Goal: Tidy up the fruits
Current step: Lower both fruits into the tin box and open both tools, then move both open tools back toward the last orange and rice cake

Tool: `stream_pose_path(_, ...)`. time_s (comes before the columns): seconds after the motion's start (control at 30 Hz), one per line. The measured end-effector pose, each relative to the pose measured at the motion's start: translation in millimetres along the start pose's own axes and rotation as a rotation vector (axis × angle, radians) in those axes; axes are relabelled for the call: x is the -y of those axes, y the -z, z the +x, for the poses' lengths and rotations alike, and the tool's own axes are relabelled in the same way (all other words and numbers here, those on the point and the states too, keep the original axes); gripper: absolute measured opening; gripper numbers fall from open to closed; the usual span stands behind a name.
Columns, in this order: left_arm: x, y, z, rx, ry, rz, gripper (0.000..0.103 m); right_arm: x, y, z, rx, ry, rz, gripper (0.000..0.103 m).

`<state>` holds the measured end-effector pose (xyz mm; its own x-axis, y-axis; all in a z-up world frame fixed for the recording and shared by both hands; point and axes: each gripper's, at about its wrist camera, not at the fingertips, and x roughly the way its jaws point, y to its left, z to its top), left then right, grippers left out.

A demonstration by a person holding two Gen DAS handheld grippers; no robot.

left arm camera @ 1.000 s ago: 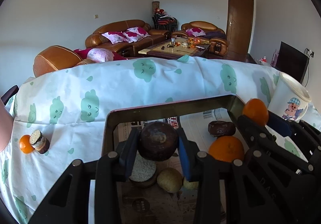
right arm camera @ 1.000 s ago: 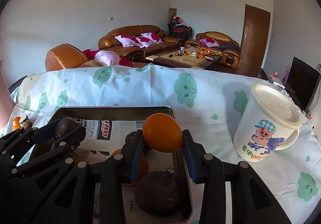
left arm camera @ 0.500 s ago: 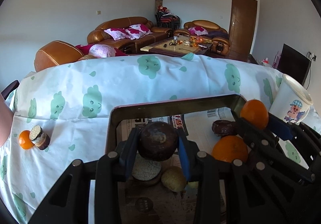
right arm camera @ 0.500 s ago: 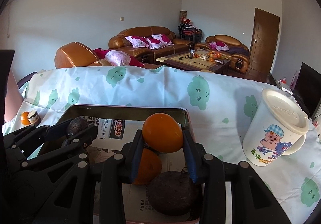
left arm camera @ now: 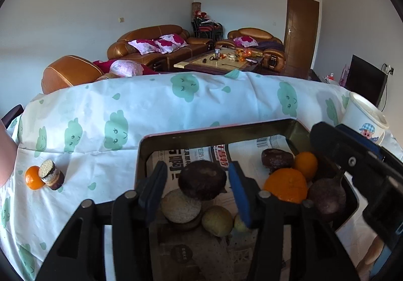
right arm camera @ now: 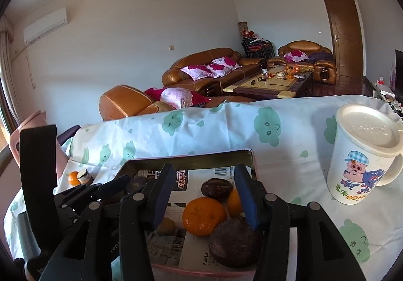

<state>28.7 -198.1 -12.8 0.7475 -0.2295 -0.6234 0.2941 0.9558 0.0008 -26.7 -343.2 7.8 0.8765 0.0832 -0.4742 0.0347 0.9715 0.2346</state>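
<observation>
A metal tray (left arm camera: 216,131) lined with newspaper holds the fruit. My left gripper (left arm camera: 197,188) is open over the tray, a dark round fruit (left arm camera: 202,179) loose between its fingers above a cut half (left arm camera: 180,205) and a green fruit (left arm camera: 216,220). My right gripper (right arm camera: 204,196) is open and empty above the tray (right arm camera: 191,159). Below it lie a large orange (right arm camera: 202,215), a small orange (right arm camera: 234,203), a dark wrinkled fruit (right arm camera: 216,188) and a dark purple fruit (right arm camera: 235,243). On the cloth at left, an orange (left arm camera: 32,177) and a cut dark fruit (left arm camera: 51,175) sit together.
A white lidded mug with a pig cartoon (right arm camera: 365,155) stands on the cloth right of the tray; its top shows in the left wrist view (left arm camera: 362,115). The table's far edge drops to a living room with sofas. A pink chair (right arm camera: 27,130) is at left.
Both grippers opened. The right one let go of its orange, which now lies in the tray beside the large orange. The dark fruit sits lower between the left fingers.
</observation>
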Motion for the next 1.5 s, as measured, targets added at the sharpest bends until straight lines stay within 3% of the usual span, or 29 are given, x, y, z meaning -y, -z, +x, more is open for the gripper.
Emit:
stream_pose_path(0.07, -0.8, -0.7, -3.8, 0.021, -0.027, -0.007, 0.09, 2.1, -0.6, -6.6, 0.039, 0.045, 0.014, 0.061)
stream_pose_path(0.13, -2.1, -0.2, -9.3, 0.05, -0.03, -0.017, 0.099, 2.8, -1.0, -10.9, 0.073, 0.085, 0.017, 0.068)
stream_pose_path(0.2, -2.9, 1.0, -14.9, 0.075, -0.029, -0.021, 0.103, 2.4, -1.6, -13.3, 0.095, 0.107, 0.013, 0.069)
stream_pose_path(0.47, -6.5, 4.0, -30.7, 0.125, -0.018, -0.035, 0.103, -5.8, 1.6, -25.2, 0.176, 0.207, -0.044, 0.071)
stream_pose_path(1.07, -12.7, 21.8, -64.7, 0.242, -0.071, 0.019, 0.103, -27.0, 20.3, -41.6, 0.222, 0.272, -0.087, 0.075)
stream_pose_path(1.4, -31.6, 29.5, -73.4, 0.223, -0.078, 0.031, 0.103, -38.8, 29.7, -44.7, 0.181, 0.292, -0.008, 0.075)
stream_pose_path(1.5, -44.0, 30.1, -73.4, 0.225, -0.114, 0.049, 0.103, -45.1, 32.0, -41.5, 0.162, 0.282, 0.015, 0.075)
